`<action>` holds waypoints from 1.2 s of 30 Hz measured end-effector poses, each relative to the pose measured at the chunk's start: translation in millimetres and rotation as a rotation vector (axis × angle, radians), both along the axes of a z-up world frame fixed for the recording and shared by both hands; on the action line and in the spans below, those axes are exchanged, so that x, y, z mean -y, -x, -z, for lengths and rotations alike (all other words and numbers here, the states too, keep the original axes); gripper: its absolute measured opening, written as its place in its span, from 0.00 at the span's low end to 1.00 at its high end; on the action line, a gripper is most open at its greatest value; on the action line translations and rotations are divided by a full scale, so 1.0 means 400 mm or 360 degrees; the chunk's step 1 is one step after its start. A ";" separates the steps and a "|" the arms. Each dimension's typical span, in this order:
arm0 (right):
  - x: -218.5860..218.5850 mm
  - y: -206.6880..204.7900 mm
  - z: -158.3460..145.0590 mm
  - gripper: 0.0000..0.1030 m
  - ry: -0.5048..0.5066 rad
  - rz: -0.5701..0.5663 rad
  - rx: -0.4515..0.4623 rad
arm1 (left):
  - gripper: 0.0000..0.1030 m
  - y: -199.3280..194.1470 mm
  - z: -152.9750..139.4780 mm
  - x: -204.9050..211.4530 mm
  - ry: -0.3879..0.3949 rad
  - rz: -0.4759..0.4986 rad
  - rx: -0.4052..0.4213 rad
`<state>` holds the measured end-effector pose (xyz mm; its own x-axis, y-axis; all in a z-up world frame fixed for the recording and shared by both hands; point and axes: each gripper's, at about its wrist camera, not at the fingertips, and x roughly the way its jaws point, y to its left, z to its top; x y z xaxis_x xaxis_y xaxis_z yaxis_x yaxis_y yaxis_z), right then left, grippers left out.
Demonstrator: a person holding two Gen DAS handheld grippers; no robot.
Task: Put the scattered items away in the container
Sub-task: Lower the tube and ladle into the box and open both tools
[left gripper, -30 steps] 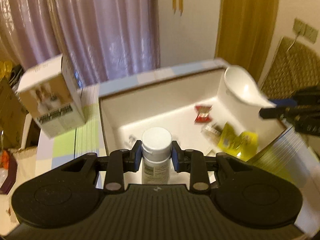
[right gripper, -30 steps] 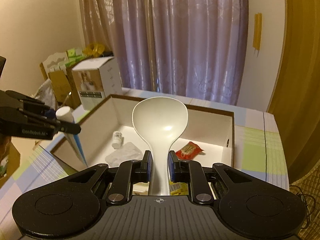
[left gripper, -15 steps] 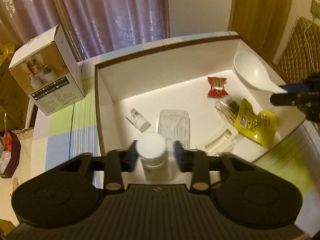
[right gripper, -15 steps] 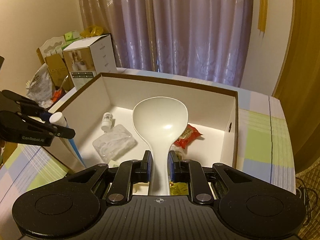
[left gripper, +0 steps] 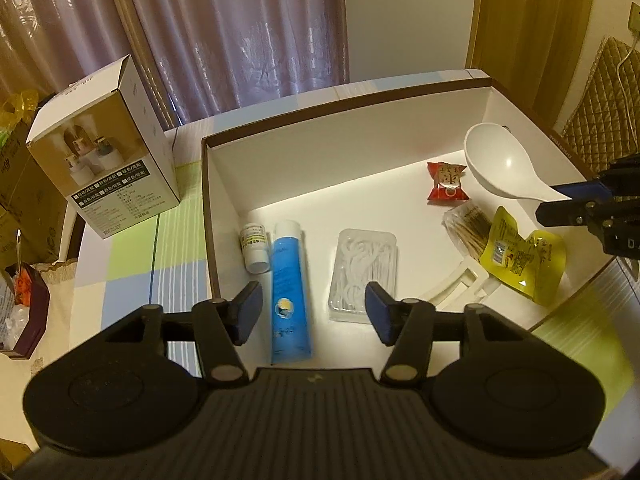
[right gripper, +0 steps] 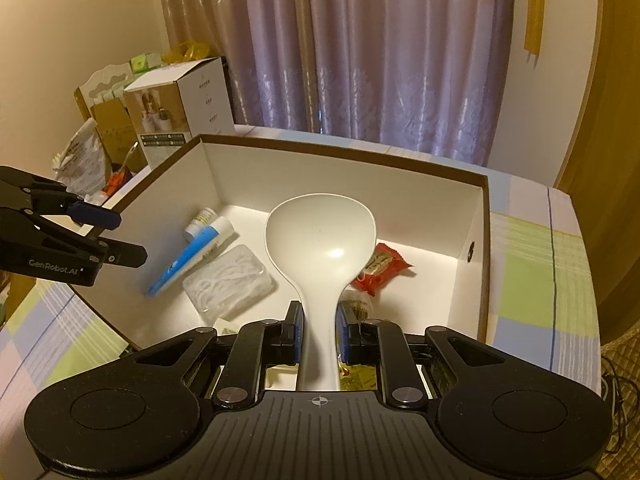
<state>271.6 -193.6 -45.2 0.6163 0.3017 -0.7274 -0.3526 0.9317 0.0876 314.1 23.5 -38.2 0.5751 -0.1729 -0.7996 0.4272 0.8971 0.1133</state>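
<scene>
A white box with a brown rim (left gripper: 344,100) (right gripper: 344,184) holds several items. A blue tube with a white cap (left gripper: 290,292) (right gripper: 192,254) lies flat in it beside a small white bottle (left gripper: 255,246) (right gripper: 200,220). My left gripper (left gripper: 314,314) (right gripper: 128,236) hangs open and empty just above the tube, over the box's near left side. My right gripper (right gripper: 318,332) (left gripper: 554,200) is shut on the handle of a white spoon (right gripper: 320,236) (left gripper: 500,168), whose bowl hovers over the box's right part near a red snack packet (left gripper: 446,182) (right gripper: 380,268).
Also in the box are a clear floss pick pack (left gripper: 362,274) (right gripper: 230,282), a toothpick bundle (left gripper: 470,226), a yellow pouch (left gripper: 524,256) and a white plastic holder (left gripper: 456,286). A product carton (left gripper: 104,168) (right gripper: 180,112) stands on the checked tablecloth left of the box.
My left gripper has opened and let go of the blue tube, which now lies on the box floor. The right gripper has carried the spoon lower and further over the box.
</scene>
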 end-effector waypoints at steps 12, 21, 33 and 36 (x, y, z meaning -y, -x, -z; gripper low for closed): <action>-0.038 -0.072 0.019 0.20 -0.0014 -0.0048 -0.0019 | 0.52 -0.028 0.013 0.001 -0.0022 -0.0008 -0.0007; -0.058 -0.128 0.048 0.20 0.0010 -0.0070 -0.0053 | 0.56 -0.065 0.026 0.005 -0.0046 -0.0008 -0.0011; -0.064 -0.114 0.064 0.94 0.0132 -0.0071 -0.0020 | 0.78 -0.076 0.022 0.001 -0.0011 -0.0029 0.0024; -0.047 -0.103 0.048 0.94 0.0081 -0.0026 -0.0047 | 0.84 -0.069 0.011 -0.001 0.0011 -0.0025 0.0034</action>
<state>312.9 -174.9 -64.6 0.5898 0.2736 -0.7598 -0.3661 0.9292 0.0504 341.7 23.8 -42.7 0.5948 -0.1690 -0.7859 0.4105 0.9044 0.1162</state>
